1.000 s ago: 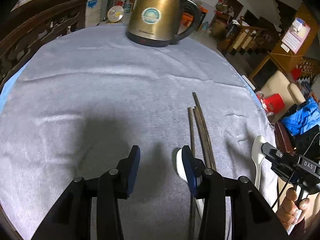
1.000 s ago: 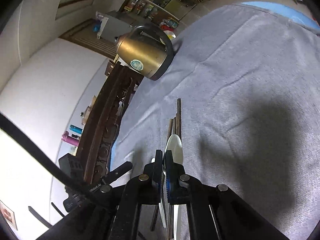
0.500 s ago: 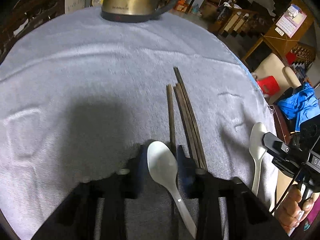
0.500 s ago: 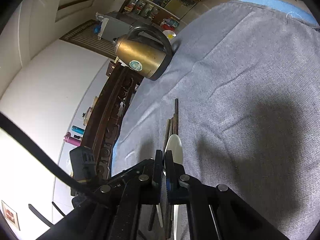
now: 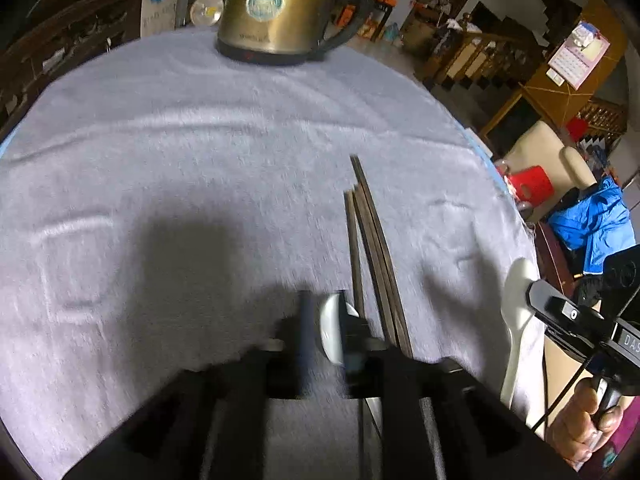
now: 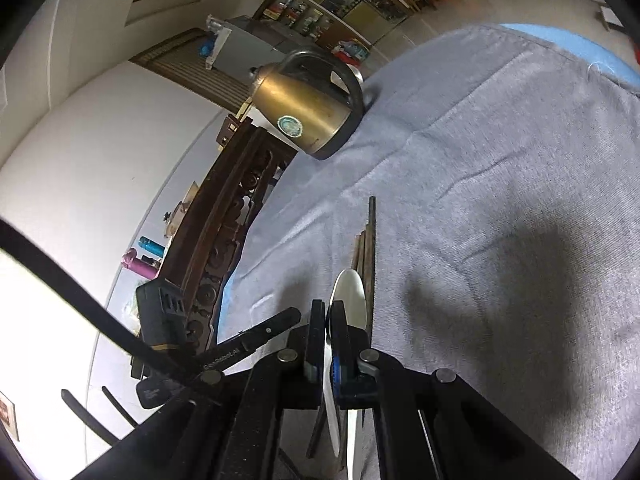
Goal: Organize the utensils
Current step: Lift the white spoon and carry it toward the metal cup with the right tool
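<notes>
Left wrist: left hand-held gripper (image 5: 326, 336) clamps white spoon (image 5: 334, 332) beside chopsticks (image 5: 374, 256); right hand-held gripper (image 6: 329, 344) grips 2nd spoon (image 6: 352, 296), prob. to group them.

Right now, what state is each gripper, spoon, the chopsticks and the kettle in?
Left gripper: shut on a white spoon.
Left white spoon: clamped, turned on edge, blurred.
Right gripper: shut on a second white spoon.
Right white spoon: bowl sticks out past the fingers.
Chopsticks: flat on the grey cloth, bundled, ends uneven.
Kettle: upright at the cloth's far edge.
</notes>
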`<state>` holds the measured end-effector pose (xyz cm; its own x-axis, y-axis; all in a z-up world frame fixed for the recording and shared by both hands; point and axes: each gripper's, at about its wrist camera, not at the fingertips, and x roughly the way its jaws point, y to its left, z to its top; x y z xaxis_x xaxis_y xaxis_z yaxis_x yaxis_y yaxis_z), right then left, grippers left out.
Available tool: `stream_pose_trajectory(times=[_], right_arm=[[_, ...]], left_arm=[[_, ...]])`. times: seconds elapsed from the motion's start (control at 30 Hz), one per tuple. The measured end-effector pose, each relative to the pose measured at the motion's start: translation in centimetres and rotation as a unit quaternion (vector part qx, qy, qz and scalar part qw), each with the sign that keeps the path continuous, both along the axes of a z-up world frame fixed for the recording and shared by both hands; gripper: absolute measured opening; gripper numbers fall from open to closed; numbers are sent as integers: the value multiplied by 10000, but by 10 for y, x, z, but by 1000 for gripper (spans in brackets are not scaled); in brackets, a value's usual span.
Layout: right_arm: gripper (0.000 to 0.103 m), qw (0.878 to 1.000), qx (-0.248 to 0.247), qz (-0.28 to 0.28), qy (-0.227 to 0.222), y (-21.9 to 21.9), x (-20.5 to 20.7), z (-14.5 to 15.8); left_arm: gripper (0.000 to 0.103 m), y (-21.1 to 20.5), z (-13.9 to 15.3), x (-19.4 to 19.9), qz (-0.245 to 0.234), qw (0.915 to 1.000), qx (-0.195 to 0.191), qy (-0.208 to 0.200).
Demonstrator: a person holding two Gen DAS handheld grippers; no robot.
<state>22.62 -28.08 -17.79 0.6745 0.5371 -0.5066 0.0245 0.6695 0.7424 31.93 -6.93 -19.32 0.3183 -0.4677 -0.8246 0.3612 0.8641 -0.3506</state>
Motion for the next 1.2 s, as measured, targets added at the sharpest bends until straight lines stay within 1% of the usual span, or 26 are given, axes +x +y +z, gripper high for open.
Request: stream_pose_trajectory(times=[0.03, 0.07, 0.13, 0.17, 0.2, 0.23, 0.3, 0.33, 0.47, 0.57, 0.73, 0.87, 0.97, 1.13, 1.2], right_arm=[[3, 10000, 6, 8, -6, 1, -1, 0], [3, 10000, 9, 13, -6, 2, -2, -1], [3, 10000, 38, 23, 22, 4, -3, -5], [3, 10000, 43, 27, 37, 5, -3, -6], [3, 10000, 37, 36, 54, 6, -4, -8], [3, 10000, 25, 50, 72, 7, -3, -9], [3, 9999, 9, 62, 91, 6, -2, -9], [3, 10000, 9, 62, 77, 6, -2, -8], [3, 10000, -88, 25, -20, 3, -6, -1], [3, 9997, -230, -19, -78, 1, -11, 5], [3, 9989, -301, -199, -305, -4, -27, 22], [3, 9971, -443, -303, -546, -1, -43, 41], [3, 9943, -639, -416, -746, 2, -58, 58], [3, 9890, -818, -629, -1060, 6, -86, 83], [3, 9868, -870, -698, -1175, 7, -98, 93]], left_arm=[[47, -3, -2, -4, -36, 10000, -19, -16], [57, -7, -4, -7, -74, 9999, 48, -64], [58, -17, -12, -9, -113, 9997, 210, -42], [57, -19, -16, -9, -111, 9997, 222, -7], [57, -22, -17, -9, -82, 9996, 228, -113], [48, -23, -16, -11, -110, 9993, 273, -230], [23, -29, -18, -10, -129, 9982, 463, -357], [9, -30, -20, -8, -180, 9983, 474, -291], [7, -22, -16, -9, 14, 9985, 373, -388], [7, -7, -6, -9, 249, 9984, 243, -455], [7, 22, 26, -12, 705, 9943, 102, -793], [7, 45, 59, -23, 1073, 9865, 111, -1236], [7, 68, 82, -34, 1415, 9781, 142, -1522], [7, 103, 109, -55, 1849, 9667, 59, -1769], [7, 112, 116, -63, 1949, 9637, 42, -1823]])
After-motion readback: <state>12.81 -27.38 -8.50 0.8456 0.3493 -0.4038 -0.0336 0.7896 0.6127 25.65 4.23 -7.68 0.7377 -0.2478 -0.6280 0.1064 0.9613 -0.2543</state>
